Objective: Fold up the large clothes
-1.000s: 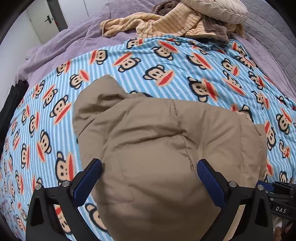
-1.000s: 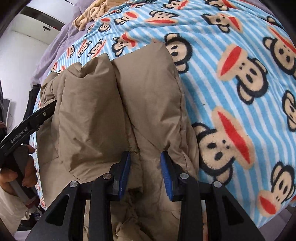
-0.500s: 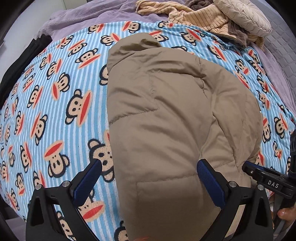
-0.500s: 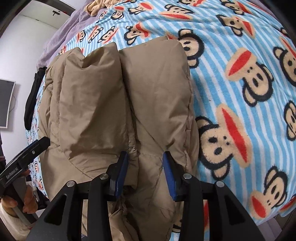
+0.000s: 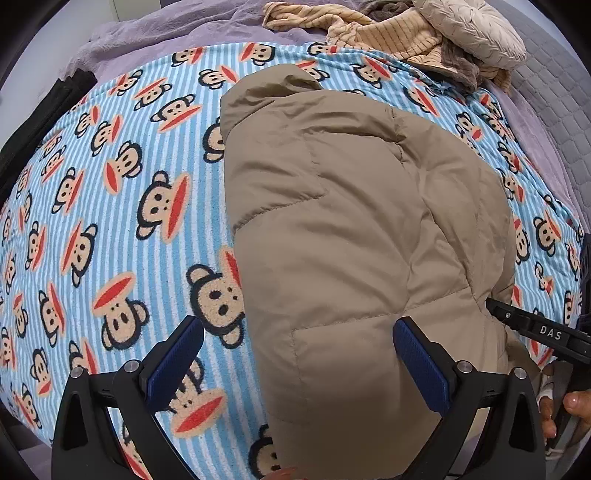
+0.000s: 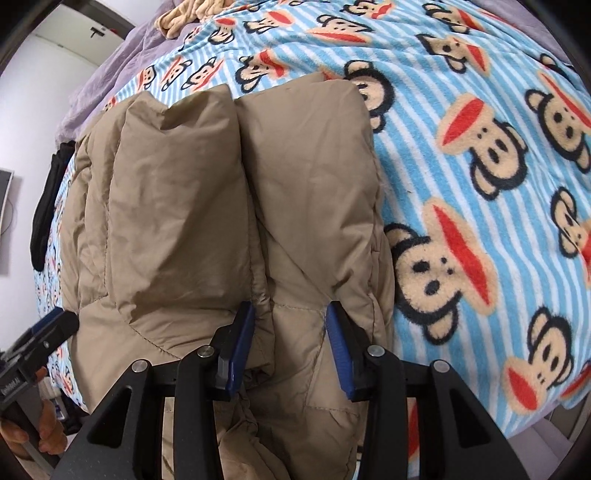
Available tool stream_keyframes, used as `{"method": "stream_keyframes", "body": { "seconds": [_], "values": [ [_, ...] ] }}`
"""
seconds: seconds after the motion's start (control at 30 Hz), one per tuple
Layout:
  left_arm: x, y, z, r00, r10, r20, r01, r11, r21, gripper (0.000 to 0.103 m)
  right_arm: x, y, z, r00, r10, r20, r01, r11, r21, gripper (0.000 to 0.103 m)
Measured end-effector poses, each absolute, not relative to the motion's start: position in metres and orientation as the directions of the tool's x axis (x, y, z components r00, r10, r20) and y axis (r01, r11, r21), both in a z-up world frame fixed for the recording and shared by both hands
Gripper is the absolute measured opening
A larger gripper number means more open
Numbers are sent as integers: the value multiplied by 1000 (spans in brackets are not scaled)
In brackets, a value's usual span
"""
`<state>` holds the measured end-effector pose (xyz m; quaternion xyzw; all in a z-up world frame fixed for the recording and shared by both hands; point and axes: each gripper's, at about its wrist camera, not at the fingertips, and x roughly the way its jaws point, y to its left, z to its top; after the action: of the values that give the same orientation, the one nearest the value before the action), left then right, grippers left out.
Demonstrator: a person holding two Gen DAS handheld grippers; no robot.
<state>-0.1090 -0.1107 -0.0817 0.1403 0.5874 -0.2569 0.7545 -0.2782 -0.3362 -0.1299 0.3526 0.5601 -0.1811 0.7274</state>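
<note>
A tan puffer jacket [image 5: 354, 236] lies folded lengthwise on a blue striped monkey-print blanket [image 5: 122, 206]. In the right wrist view the jacket [image 6: 207, 206] shows two padded folds side by side. My left gripper [image 5: 295, 362] is open, hovering over the jacket's near left edge, with nothing between its blue pads [image 5: 421, 362]. My right gripper [image 6: 290, 343] is shut on a bunch of the jacket's near edge. The right gripper's tip [image 5: 535, 328] shows at the jacket's right side in the left wrist view.
A pile of beige striped knitwear [image 5: 388, 33] and a cream pillow [image 5: 476, 37] lie at the bed's far end on a purple cover [image 5: 155, 40]. A black garment [image 6: 48, 206] hangs at the bed's left edge. The bed's near edge runs just below the grippers.
The left gripper has pulled back and to the left, still open, so more of the jacket shows. The right gripper keeps its grip on the jacket's edge and has drawn back slightly.
</note>
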Motion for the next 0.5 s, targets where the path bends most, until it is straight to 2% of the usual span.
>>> {"method": "stream_keyframes", "body": {
  "seconds": [0.33,0.5],
  "values": [
    [-105,-87,-81,166,-239,-957,571,814,-104,103,-305,-327,-100,333,71,-940,730,612,305,69],
    [-98,-77,-83,154,-258,-954,570,812,-127,103,-324,-324,-86,345,32,-938,750,591,296,70]
  ]
}}
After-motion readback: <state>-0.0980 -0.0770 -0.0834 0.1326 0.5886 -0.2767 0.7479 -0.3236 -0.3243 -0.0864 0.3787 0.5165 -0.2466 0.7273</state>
